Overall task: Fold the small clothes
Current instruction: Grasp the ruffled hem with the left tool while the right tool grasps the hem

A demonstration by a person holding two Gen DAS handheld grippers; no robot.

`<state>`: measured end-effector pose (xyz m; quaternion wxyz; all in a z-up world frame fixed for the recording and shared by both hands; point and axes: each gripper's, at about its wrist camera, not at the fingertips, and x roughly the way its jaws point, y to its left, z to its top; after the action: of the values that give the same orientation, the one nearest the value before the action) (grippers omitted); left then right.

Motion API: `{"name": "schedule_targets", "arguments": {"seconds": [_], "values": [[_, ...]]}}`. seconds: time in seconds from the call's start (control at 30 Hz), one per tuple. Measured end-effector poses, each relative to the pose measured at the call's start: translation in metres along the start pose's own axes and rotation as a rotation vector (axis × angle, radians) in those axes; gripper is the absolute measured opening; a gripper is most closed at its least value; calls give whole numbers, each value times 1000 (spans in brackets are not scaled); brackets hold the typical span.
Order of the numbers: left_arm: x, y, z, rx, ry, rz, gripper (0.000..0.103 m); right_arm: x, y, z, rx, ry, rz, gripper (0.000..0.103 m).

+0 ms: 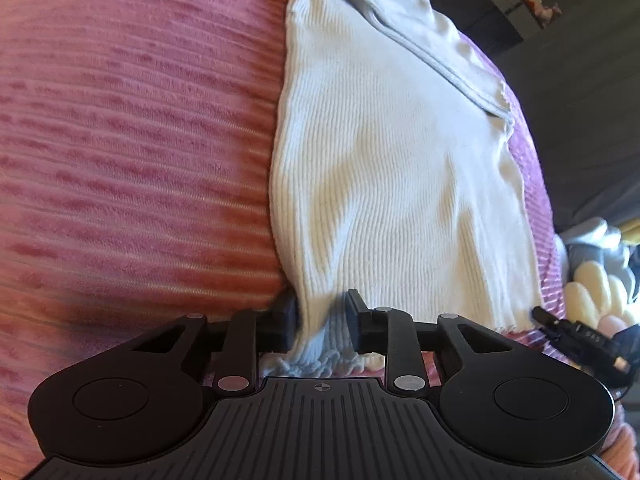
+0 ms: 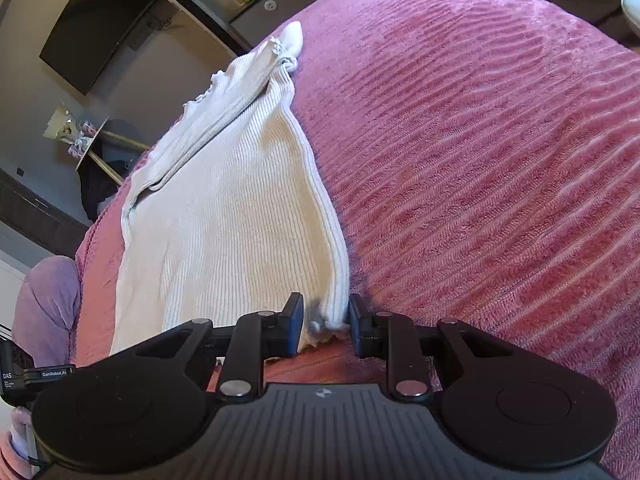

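A white ribbed top lies flat on a pink bed cover, stretching away ahead of both tools. The left tool pinches the hem corner at one side; the right tool pinches the other corner. The pads hide the pinched cloth, and the far sleeve end is bunched and hard to read.

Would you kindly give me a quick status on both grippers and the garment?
Left gripper shut on white ribbed top, near hem corner. Right gripper shut on the other hem corner. Top flat on pink bedspread. Nothing in the way.
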<state>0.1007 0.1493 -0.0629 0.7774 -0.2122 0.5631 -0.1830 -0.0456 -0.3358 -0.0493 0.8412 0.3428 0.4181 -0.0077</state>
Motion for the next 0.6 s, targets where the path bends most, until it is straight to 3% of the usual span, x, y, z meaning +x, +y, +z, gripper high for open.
{"name": "schedule_targets", "arguments": {"seconds": [0.2, 0.23, 0.27, 0.33, 0.5, 0.6], "values": [[2, 0, 5, 9, 27, 2, 32, 7, -1, 7, 6, 28, 11, 24], [4, -2, 7, 14, 34, -4, 31, 8, 0, 8, 2, 36, 9, 22], [6, -5, 10, 18, 39, -13, 16, 8, 1, 9, -2, 38, 5, 13], [1, -9, 15, 12, 36, -73, 12, 8, 3, 13, 0, 43, 20, 8], [-33, -34, 46, 29, -108, -230, 12, 1, 22, 34, 5, 1, 122, 8], [-49, -44, 75, 21, -228, -242, 12, 1, 44, 61, -10, -64, 165, 8]]}}
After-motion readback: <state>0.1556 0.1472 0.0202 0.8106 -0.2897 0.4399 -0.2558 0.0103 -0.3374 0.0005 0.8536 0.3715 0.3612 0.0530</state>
